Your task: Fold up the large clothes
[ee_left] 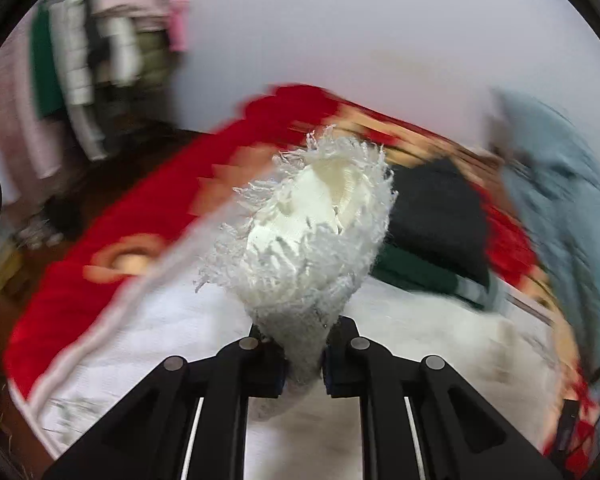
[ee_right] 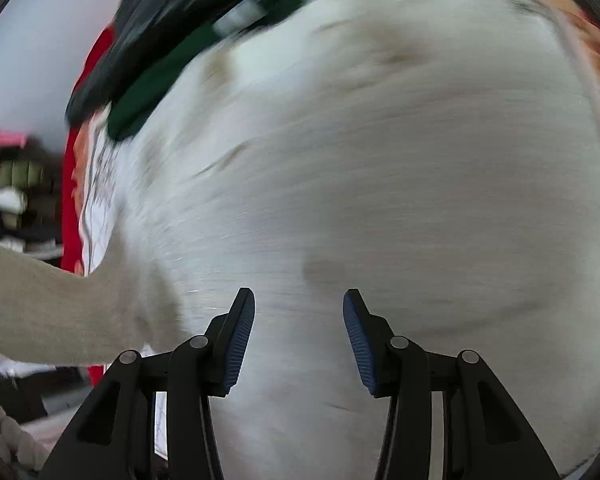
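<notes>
Red blanket [ee_left: 112, 216] under; hanging clothes [ee_left: 84, 60] behind

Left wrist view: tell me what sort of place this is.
Probably a bedroom: a red bedspread with a white garment spread on it, folded dark clothes behind, and hanging clothes along the wall.

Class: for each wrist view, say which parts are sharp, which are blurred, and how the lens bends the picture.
Left wrist view: the white fringed garment clamped in the left gripper is sharp, while the red bedding behind smears. Right wrist view: the right gripper is crisp, while the white garment streaks and a dark pile blurs. Both views: fisheye bulge with dark corners.
</notes>
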The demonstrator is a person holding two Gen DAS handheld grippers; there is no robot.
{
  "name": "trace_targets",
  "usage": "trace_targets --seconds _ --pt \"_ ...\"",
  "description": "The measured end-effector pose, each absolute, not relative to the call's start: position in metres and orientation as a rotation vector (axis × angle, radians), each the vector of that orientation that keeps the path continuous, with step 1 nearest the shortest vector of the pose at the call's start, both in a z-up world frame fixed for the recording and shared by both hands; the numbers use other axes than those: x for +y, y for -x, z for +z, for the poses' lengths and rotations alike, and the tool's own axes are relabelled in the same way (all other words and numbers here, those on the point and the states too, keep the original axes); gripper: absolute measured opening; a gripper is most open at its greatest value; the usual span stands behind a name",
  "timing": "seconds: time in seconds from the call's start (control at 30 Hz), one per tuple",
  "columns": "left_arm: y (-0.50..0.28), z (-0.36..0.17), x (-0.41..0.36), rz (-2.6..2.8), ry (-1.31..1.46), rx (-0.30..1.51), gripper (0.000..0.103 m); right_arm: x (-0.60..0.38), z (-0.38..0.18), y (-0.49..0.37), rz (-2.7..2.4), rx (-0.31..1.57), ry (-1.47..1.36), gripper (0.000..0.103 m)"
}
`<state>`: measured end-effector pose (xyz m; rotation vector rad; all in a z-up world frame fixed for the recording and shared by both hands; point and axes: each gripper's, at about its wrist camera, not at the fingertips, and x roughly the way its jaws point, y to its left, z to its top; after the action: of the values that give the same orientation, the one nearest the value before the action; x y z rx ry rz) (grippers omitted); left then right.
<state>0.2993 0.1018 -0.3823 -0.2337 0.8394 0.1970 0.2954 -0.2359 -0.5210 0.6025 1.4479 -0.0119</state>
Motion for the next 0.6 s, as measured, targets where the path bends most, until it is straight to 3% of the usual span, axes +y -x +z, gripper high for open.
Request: trace_targets --seconds 0.2,0.43,0.53,0.57,0.6 --pt "-0.316 -0.419 -0.098 -0.145 0.163 1.021 0.01 -0.37 -0.512 -0.247 -0.178 1.396 -0.645 0.048" --pt "-0.318 -0.49 -0.219 -0.283 -0.024 1.193 0.011 -0.46 -0.531 -0.219 -0.182 1.352 -0.779 0.048" --pt "-0.32 -0.509 -0.232 -0.279 -0.059 1.228 0.024 -0.475 -0.537 -0.214 -0.166 1.35 -0.819 0.05" --pt "-0.323 -0.512 -0.235 -0.285 -0.06 1.241 0.038 -0.481 -0.539 -0.213 -0.156 1.357 -0.833 0.054" --pt "-0.325 -0.515 -0.234 -0.31 -0.048 1.255 0.051 -0.482 -0.541 -0.212 -0.154 1.364 -0.841 0.065"
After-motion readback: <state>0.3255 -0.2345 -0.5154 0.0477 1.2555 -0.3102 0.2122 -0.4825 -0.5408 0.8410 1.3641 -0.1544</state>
